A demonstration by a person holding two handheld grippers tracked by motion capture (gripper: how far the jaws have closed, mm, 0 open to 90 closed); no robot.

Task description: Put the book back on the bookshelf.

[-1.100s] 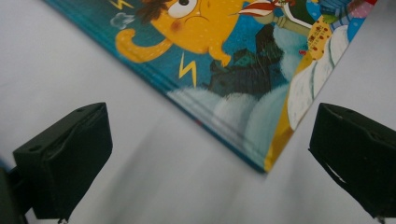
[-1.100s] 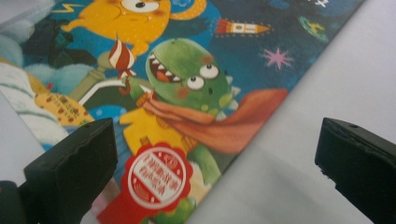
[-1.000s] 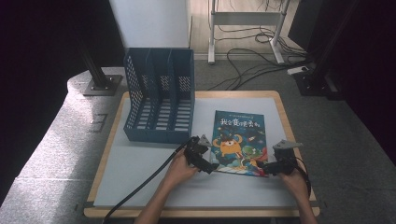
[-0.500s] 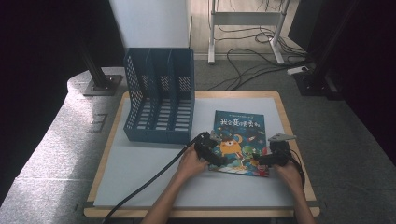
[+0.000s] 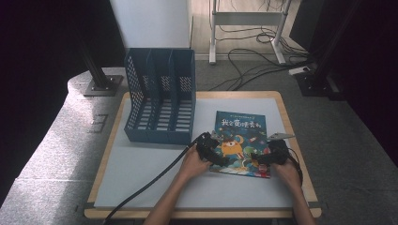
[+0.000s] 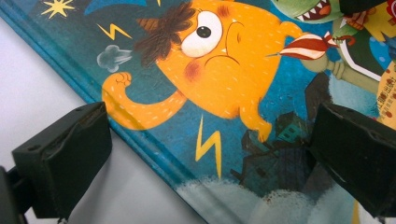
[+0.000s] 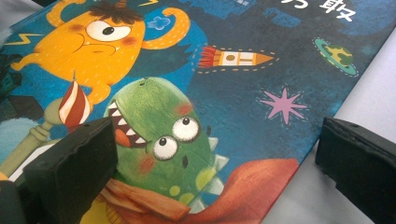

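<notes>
A blue picture book [image 5: 240,140] with an orange monster and a green dinosaur on its cover lies flat on the white table top, right of centre. My left gripper [image 5: 219,158] hovers over the book's near left corner, open, its jaws straddling the book's left edge [image 6: 140,140]. My right gripper [image 5: 263,159] sits over the near right corner, open, with one jaw above the cover [image 7: 196,93] and the other beyond the book's right edge above the table. Nothing is held by either gripper.
A blue slotted file holder [image 5: 159,98] with three compartments stands at the back left of the table [image 5: 141,178]. A black cable [image 5: 150,183] trails from the left gripper to the near edge. Behind the table are a metal stand and loose floor cables [image 5: 253,56].
Both grippers have moved forward and inward from the near side onto the book's near corners. The book has not moved.
</notes>
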